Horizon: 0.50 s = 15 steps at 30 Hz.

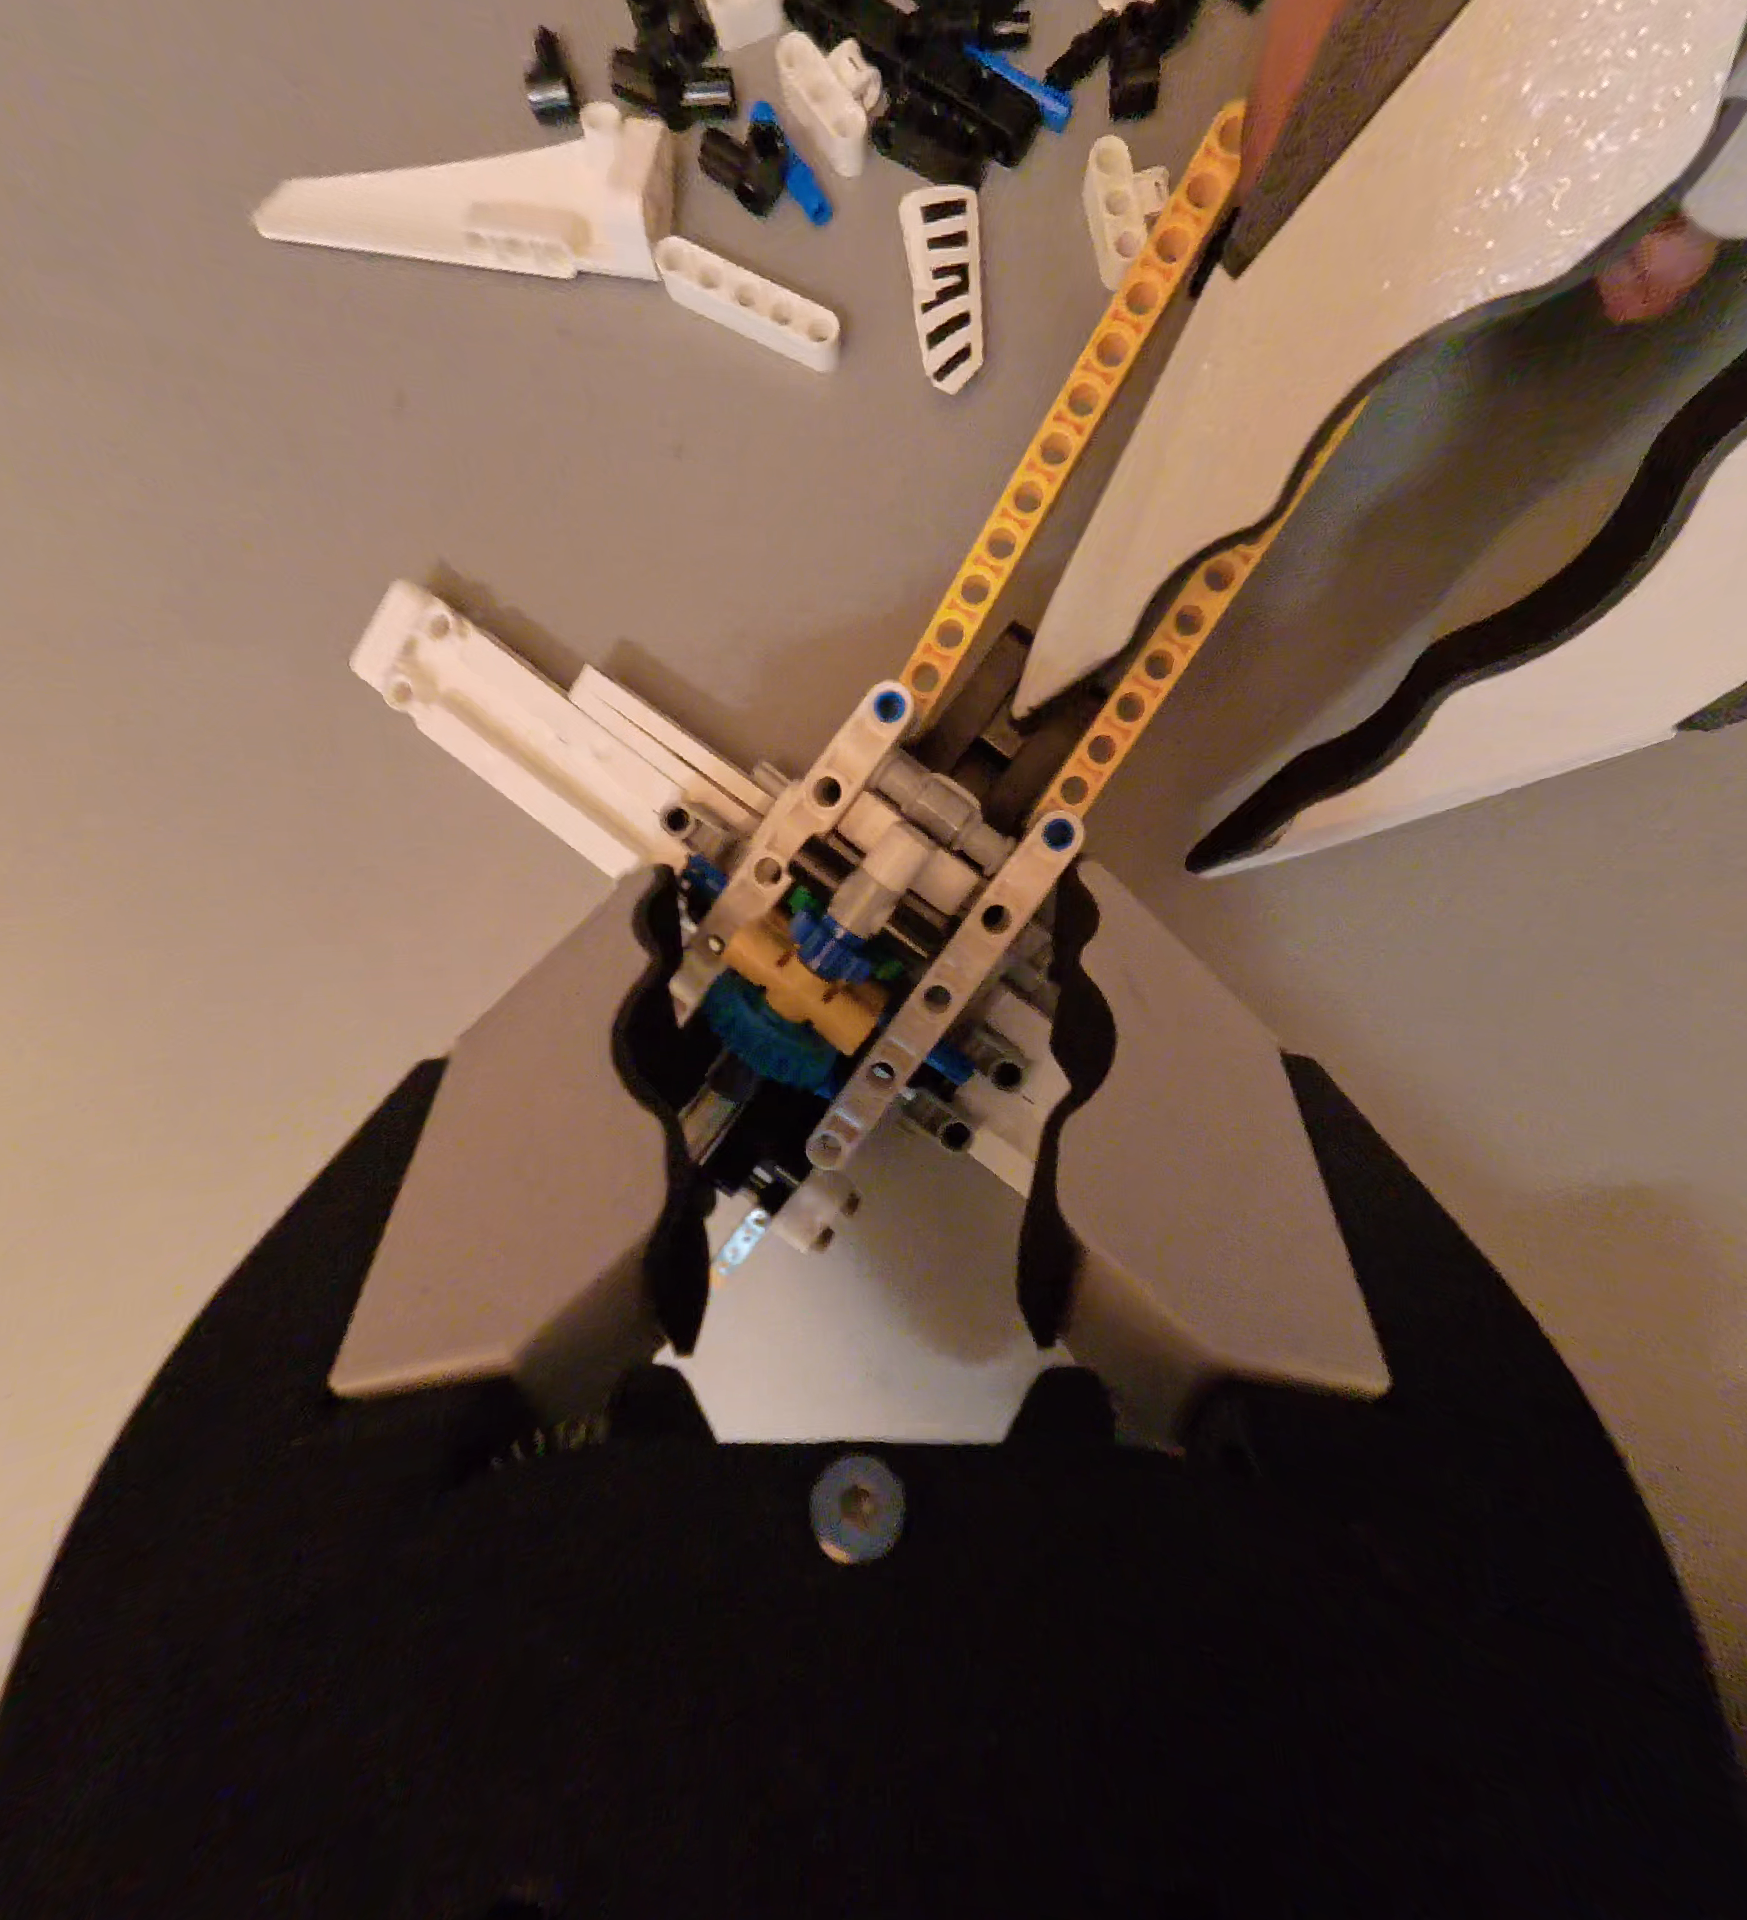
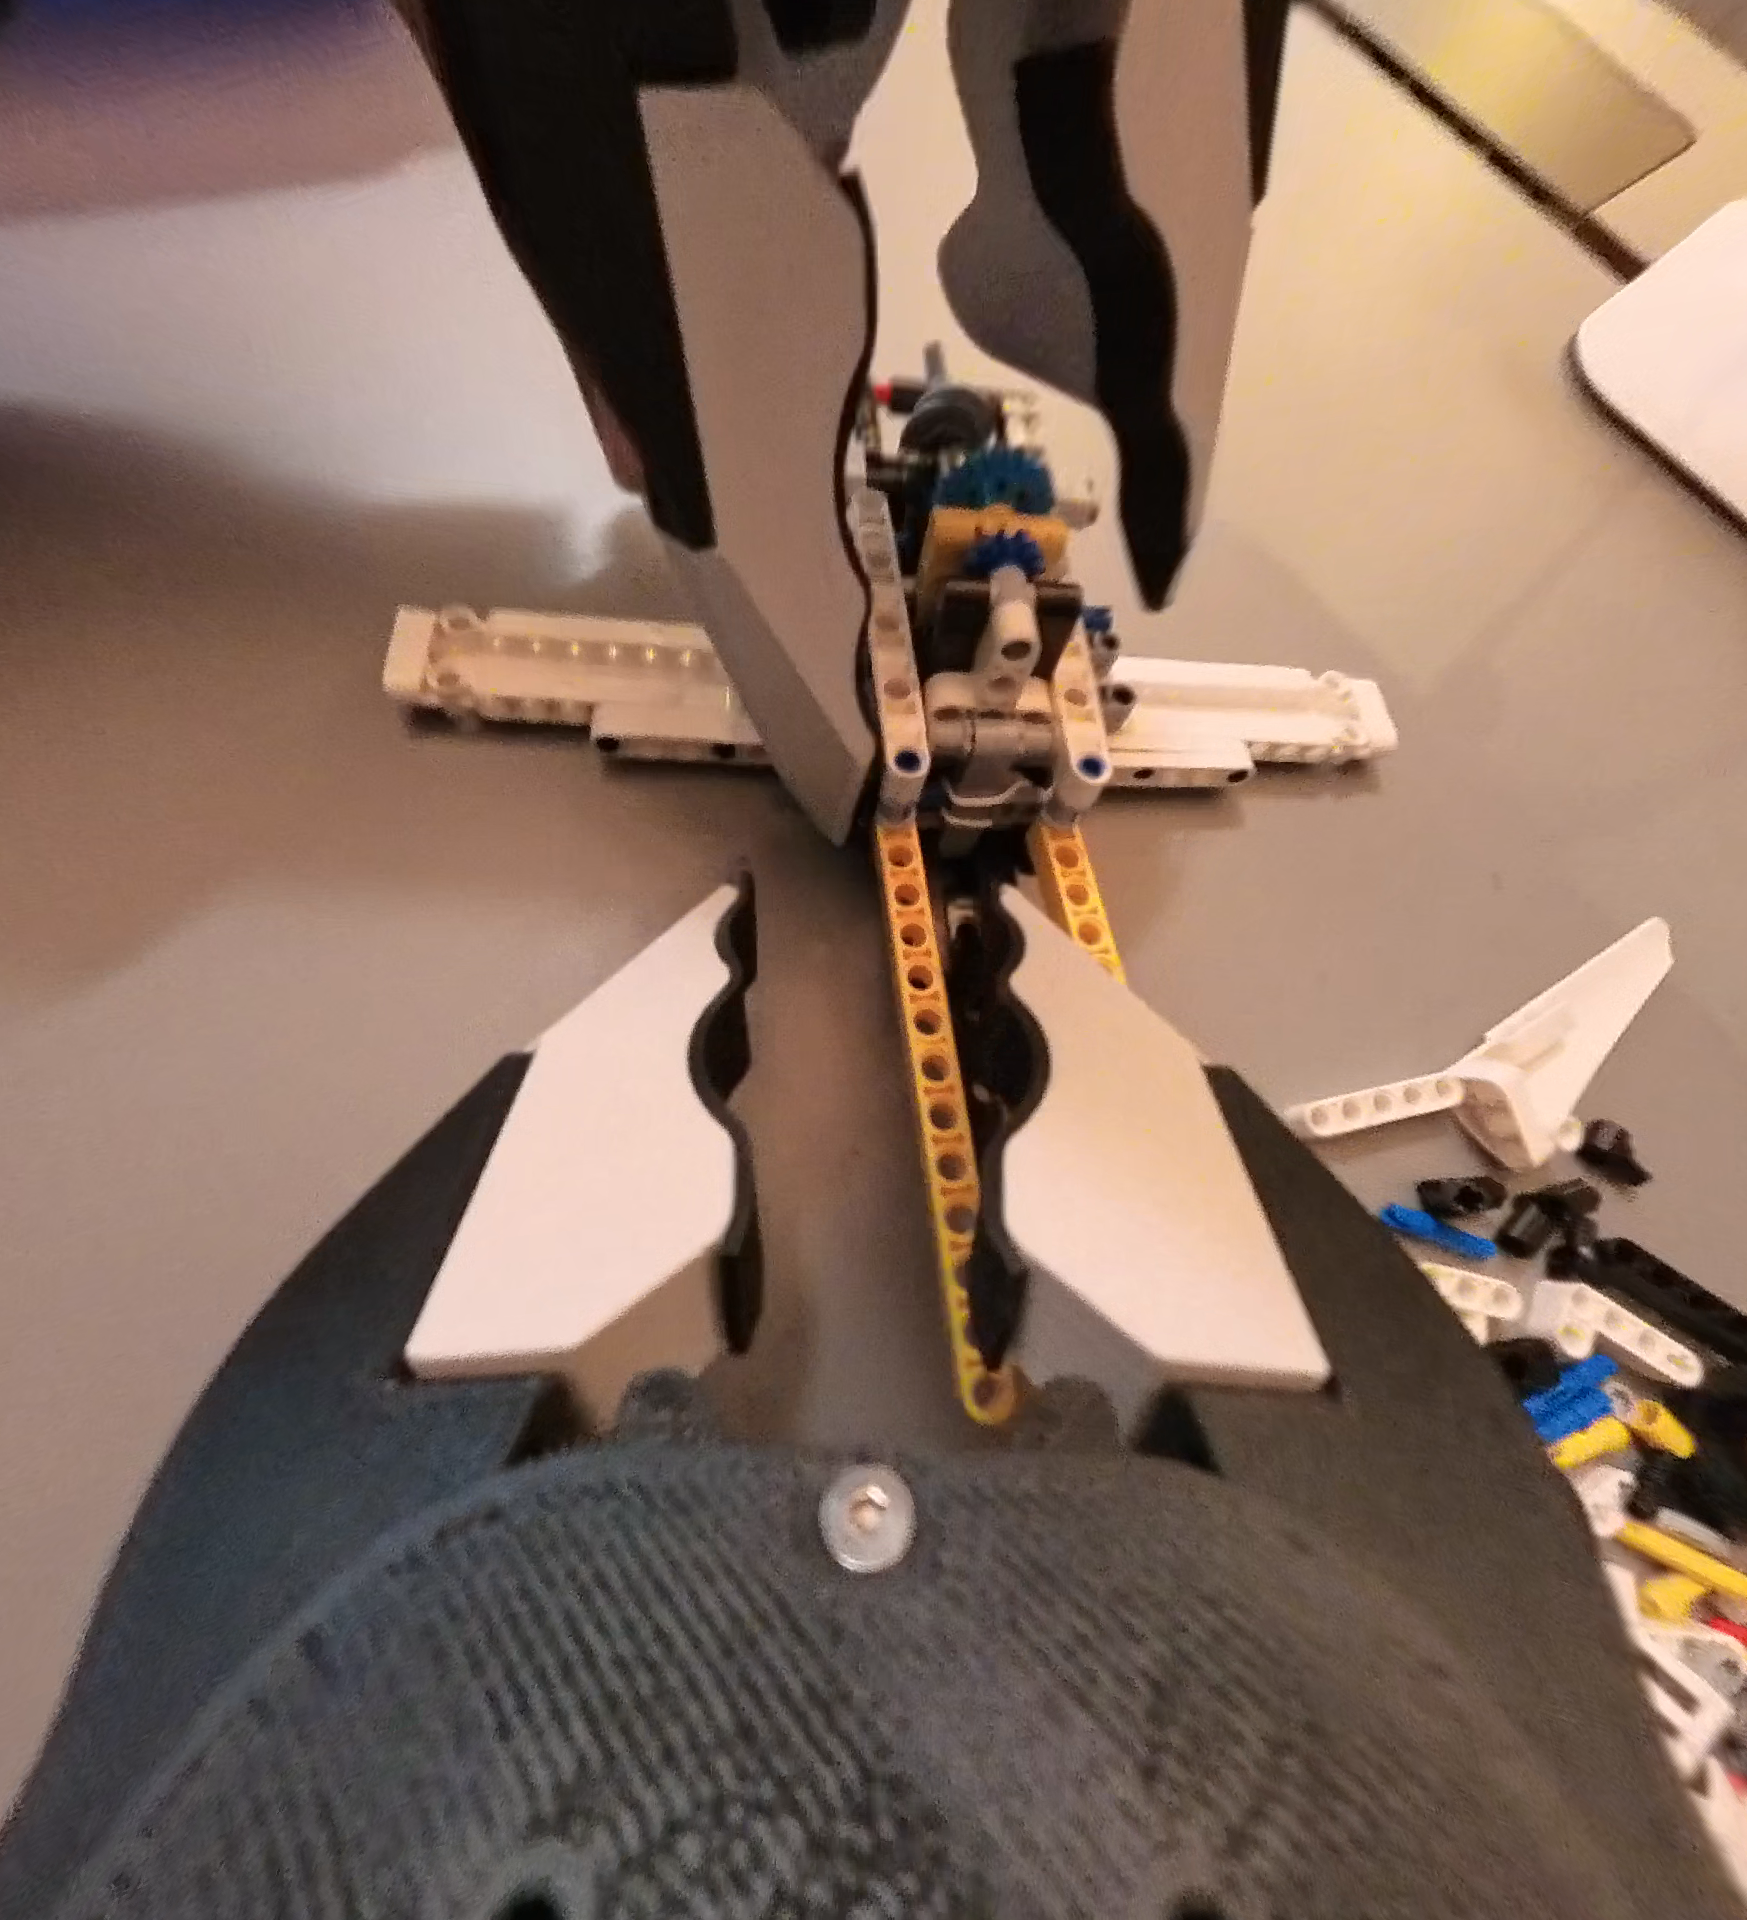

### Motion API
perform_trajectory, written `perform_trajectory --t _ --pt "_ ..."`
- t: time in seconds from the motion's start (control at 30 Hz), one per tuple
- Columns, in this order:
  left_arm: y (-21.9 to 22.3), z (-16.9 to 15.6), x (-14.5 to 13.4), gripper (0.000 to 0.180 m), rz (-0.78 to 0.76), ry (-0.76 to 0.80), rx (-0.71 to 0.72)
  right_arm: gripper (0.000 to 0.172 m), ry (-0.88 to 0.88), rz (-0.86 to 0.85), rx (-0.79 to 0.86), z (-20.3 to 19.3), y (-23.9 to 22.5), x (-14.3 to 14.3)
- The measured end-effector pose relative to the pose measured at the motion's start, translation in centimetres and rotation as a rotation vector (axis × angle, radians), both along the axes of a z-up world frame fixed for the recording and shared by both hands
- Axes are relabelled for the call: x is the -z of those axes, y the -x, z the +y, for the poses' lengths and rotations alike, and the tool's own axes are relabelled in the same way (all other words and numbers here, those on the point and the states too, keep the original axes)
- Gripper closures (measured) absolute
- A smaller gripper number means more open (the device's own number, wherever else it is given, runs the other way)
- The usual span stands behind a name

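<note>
So, starting on the left: the white wing panel (image 1: 495,717) stuck out to the left of the left tool (image 1: 869,873), flat on the tabletop (image 1: 173,623). That tool was spread wide open, straddling the geared middle of the brick model (image 1: 879,831). From the other side, one of its fingers (image 2: 775,520) looked to be right up against a grey side beam, while the other hung clear of the model, so nothing was really clamped

Ahead of it, the model's two yellow beams (image 1: 1056,447) ran out toward the right tool (image 2: 874,885). That one was open too: its right finger (image 2: 1108,1143) sat down between the two beams. The nearer beam lay inside the opening next to that finger, and the left finger (image 2: 599,1122) stood well apart from it with bare tabletop showing in between. No squeeze on anything that I could see

Off to the right of the right tool sat a white tail fin piece (image 2: 1534,1049) and a messy pile of loose pieces (image 2: 1627,1382) in black, blue, yellow and white
</note>
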<state>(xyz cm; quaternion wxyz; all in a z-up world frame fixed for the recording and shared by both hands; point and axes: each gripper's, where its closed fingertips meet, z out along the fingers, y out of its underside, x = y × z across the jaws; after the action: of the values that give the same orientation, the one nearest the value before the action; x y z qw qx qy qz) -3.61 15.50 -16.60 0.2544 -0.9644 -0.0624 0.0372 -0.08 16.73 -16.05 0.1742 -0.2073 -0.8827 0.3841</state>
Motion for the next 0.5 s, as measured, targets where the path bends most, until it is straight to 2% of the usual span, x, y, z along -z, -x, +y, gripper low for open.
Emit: perform_trajectory --t 0.1,0.2,0.33,0.37,0.4,0.43,0.5 --pt "0.2 -0.4 0.0 0.109 0.011 -0.011 -0.053 0.134 -0.052 -0.022 -0.039 0.1 -0.6 -0.1" --pt "0.3 -1.0 0.1 0.109 0.006 0.010 -0.143 0.121 -0.073 -0.078 -0.046 0.1 -2.0 0.0" --pt "0.9 -1.6 0.1 0.110 -0.001 0.059 -0.374 0.116 -0.113 -0.115 -0.085 -0.5 -4.9 1.0" --pt "0.8 -1.9 0.1 0.111 0.001 0.072 -0.406 0.110 -0.153 -0.076 -0.074 -0.1 -4.8 1.3" --pt "0.5 -2.0 0.1 0.111 -0.007 0.078 -0.426 0.121 -0.185 -0.015 -0.056 0.6 -4.2 1.1" --pt "0.2 -2.1 0.1 0.111 -0.023 0.081 -0.436 0.122 -0.188 0.042 -0.039 1.0 -3.5 0.6" --pt "-0.2 -2.4 -0.2 0.111 -0.039 0.080 -0.450 0.115 -0.126 0.083 -0.010 1.6 -2.5 -0.6"
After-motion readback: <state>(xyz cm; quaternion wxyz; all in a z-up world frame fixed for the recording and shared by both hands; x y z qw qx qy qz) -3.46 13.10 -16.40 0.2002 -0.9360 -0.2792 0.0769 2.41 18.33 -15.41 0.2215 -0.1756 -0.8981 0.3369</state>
